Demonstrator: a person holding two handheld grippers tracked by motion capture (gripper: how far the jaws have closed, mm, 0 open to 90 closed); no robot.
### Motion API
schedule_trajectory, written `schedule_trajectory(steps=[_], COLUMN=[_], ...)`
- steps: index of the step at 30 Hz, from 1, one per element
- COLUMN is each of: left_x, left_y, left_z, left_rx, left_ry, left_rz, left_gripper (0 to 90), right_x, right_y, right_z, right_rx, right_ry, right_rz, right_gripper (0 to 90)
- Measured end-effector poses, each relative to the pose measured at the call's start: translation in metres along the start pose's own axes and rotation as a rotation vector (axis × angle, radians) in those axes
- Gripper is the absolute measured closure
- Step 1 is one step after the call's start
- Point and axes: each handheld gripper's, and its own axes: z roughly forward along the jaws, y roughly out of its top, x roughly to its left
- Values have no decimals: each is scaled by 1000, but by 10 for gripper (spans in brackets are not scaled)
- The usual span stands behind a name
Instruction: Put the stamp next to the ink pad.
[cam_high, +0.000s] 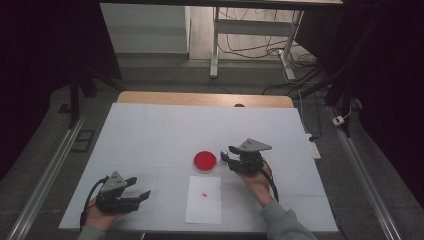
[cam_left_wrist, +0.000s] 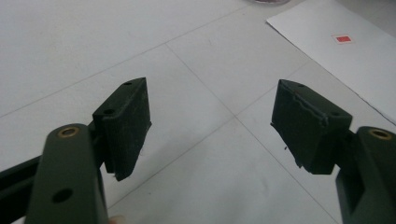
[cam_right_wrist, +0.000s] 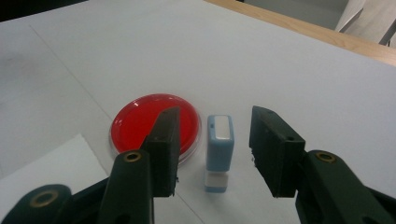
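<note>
The right claw (cam_right_wrist: 212, 154) is spread around the standing blue stamp (cam_right_wrist: 219, 151), seemingly let go beside the red ink pad (cam_right_wrist: 140, 119). Next, back away. The left claw (cam_left_wrist: 210, 126) rests spread, holding nothing.

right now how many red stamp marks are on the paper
1. A single small red mark sits on the upper middle of the white paper, which lies on the table just nearer the person than the red ink pad.
</note>
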Motion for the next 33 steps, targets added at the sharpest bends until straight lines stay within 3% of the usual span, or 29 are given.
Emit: schedule_trajectory(steps=[6, 13, 27, 33], left_x=[1, 1, -2, -2], left_y=[2, 3, 5, 5], left_z=[1, 3, 6, 6], left_rx=[-6, -13, -15, -18], left_ry=[-3, -9, -17, -12], left_rz=[1, 0, 15, 15], left_gripper=[285, 284, 285, 285], right_x=[1, -3, -10, -14], right_y=[-1, -8, -57, -73], right_z=[-16, -48, -110, -129], right_rx=[-21, -27, -13, -3], right_ry=[11, 0, -32, -55], right_rz=[0, -9, 12, 18], right_gripper=[512, 504, 496, 494])
